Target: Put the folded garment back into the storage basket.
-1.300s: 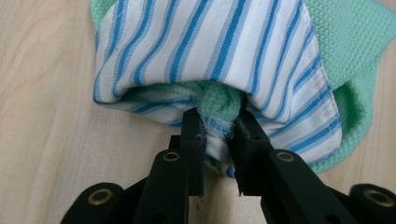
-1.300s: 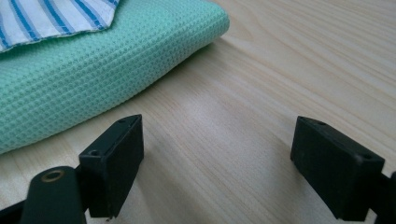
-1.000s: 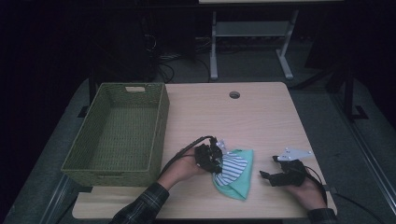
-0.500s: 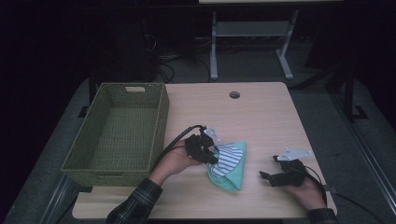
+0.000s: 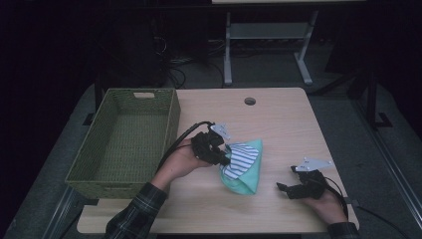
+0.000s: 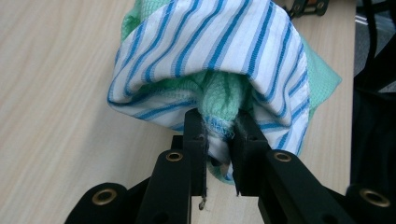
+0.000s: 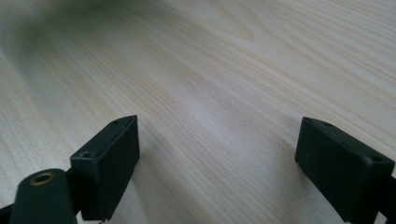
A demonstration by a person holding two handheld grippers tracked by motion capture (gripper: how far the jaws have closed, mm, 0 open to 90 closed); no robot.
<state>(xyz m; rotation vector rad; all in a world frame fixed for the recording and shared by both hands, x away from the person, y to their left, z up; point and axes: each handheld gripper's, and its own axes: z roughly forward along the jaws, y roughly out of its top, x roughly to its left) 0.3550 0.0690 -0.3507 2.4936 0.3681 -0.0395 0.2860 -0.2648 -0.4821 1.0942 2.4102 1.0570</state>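
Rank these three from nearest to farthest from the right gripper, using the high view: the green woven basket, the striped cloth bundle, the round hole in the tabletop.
1. Striped cloth bundle, just left of the right gripper.
2. Round hole, toward the table's far edge.
3. Green woven basket, at the table's left side.

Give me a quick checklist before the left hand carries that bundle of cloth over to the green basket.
1. Left hand-held gripper clamped on the cloth bundle: ok, jaws pinch its gathered end.
2. Both pieces held, striped and green: cannot tell; the striped one drapes over the green.
3. Bundle clear of the table: cannot tell, its lower tip may touch.
4. Basket has room: ok, nothing lies inside.
5. Right hand-held gripper out of the way: ok, open, holding nothing, resting near the table's front edge.
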